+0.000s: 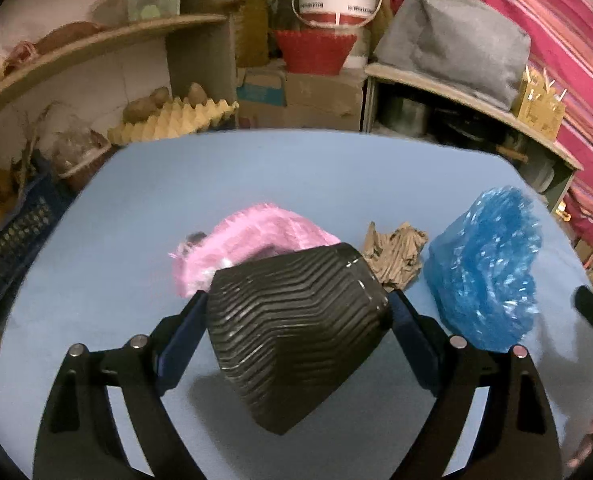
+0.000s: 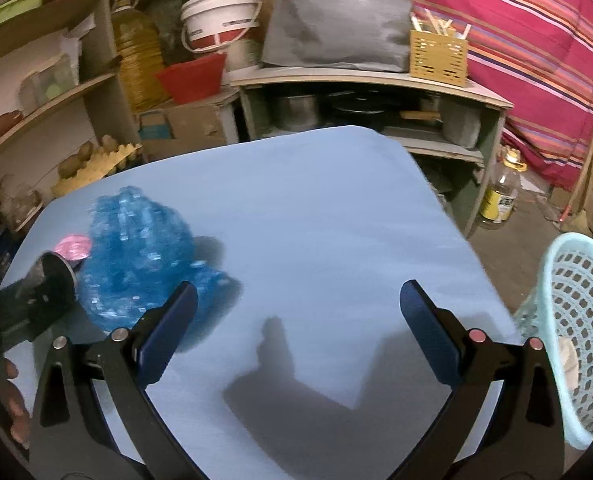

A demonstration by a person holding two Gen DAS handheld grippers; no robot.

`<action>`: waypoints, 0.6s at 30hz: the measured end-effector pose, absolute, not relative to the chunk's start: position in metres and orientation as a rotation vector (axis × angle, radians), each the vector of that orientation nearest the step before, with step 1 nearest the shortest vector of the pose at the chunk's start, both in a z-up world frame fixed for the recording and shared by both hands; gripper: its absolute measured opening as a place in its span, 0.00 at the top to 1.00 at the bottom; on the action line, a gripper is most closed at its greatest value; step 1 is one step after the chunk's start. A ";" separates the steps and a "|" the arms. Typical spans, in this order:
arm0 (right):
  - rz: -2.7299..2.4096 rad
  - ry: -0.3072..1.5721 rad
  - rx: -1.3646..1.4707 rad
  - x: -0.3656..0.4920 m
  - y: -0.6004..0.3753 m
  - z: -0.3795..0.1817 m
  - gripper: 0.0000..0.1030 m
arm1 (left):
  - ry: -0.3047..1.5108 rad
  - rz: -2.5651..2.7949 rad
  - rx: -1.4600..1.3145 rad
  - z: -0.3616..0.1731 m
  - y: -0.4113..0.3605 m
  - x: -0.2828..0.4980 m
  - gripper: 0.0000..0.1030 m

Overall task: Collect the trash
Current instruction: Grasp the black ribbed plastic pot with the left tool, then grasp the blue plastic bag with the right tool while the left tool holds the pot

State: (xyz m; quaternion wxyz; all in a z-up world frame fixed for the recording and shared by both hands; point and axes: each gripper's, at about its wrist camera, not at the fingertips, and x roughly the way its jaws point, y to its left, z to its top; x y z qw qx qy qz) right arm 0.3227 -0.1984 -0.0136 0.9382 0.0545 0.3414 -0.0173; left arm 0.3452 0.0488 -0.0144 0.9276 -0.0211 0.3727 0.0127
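Two grippers at work — the left gripper (image 1: 296,340) clenches a ribbed black plastic cup (image 1: 296,336) between its fingers, while the right gripper (image 2: 298,332) hangs released, a perforated pale-blue basket (image 2: 576,320) beyond its right finger.

**Table layout**

On the blue table (image 1: 296,176), the pink crinkled plastic bag (image 1: 256,236) lies left, the crumpled brown paper (image 1: 394,256) between, the blue crinkled plastic bag (image 1: 488,276) right. The pale perforated plastic basket (image 2: 576,320) stands beside the table's right edge.

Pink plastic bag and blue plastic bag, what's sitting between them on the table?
A crumpled brown paper wad lies between the pink bag and the blue bag, seen in the left wrist view.
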 end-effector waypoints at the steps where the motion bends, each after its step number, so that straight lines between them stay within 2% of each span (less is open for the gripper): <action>1: -0.020 0.697 0.107 0.324 -0.190 -0.014 0.04 | 0.750 0.029 -0.035 -0.009 0.051 0.341 0.15; 8: 0.060 0.709 0.073 0.326 -0.143 -0.020 0.04 | 0.669 0.062 0.027 0.014 0.084 0.310 0.15; 16: 0.104 0.747 -0.055 0.338 -0.086 -0.032 0.05 | 0.690 0.138 -0.061 0.014 0.148 0.300 0.15; 17: 0.115 0.750 -0.052 0.339 -0.084 -0.032 0.06 | 0.691 0.143 -0.070 0.014 0.152 0.299 0.15; 18: 0.127 0.749 -0.046 0.339 -0.083 -0.032 0.13 | 0.691 0.148 -0.077 0.015 0.155 0.298 0.15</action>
